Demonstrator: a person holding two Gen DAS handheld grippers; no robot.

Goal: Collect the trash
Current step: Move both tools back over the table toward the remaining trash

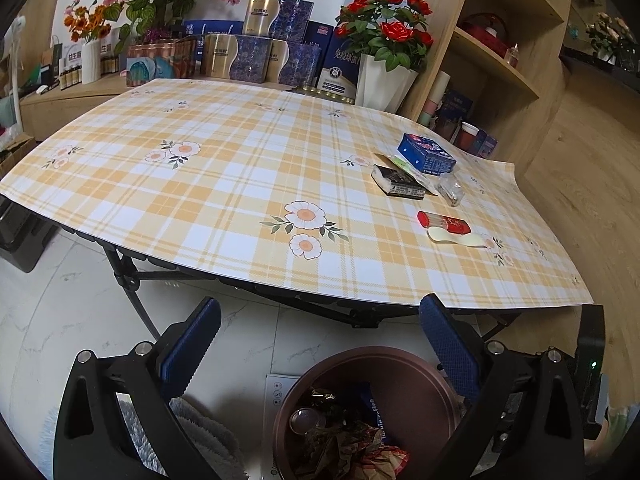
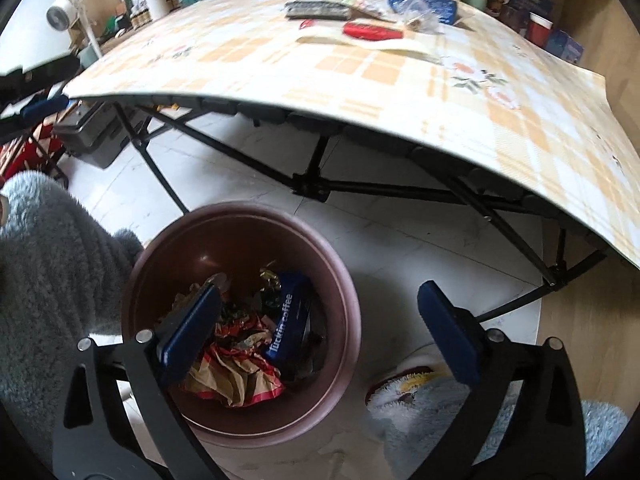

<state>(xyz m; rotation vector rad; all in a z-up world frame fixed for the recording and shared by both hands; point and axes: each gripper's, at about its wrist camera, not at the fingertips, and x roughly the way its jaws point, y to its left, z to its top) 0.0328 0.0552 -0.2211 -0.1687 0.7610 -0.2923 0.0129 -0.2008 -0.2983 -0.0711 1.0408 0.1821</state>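
Plaid tablecloth (image 1: 240, 184) carries trash at its right end: blue box (image 1: 426, 154), black packet (image 1: 398, 184), red tube (image 1: 442, 221). Left gripper (image 1: 320, 354) gapes wide, empty, above the bin (image 1: 416, 376).

Right view: right gripper (image 2: 320, 330) spread wide, empty, over the brown bin (image 2: 340, 280) holding wrappers (image 2: 236, 372) and a coffee box (image 2: 286, 320).

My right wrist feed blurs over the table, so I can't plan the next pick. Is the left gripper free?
Observer: Yes, the left gripper is open and empty, short of the table's near edge.
Operator: Which trash lies closest to that edge?
Observer: A cream strip, lying against a red tube just behind it.
Operator: And beyond those?
Observer: A black-and-white packet, a clear wrapper and a blue box, clustered together.
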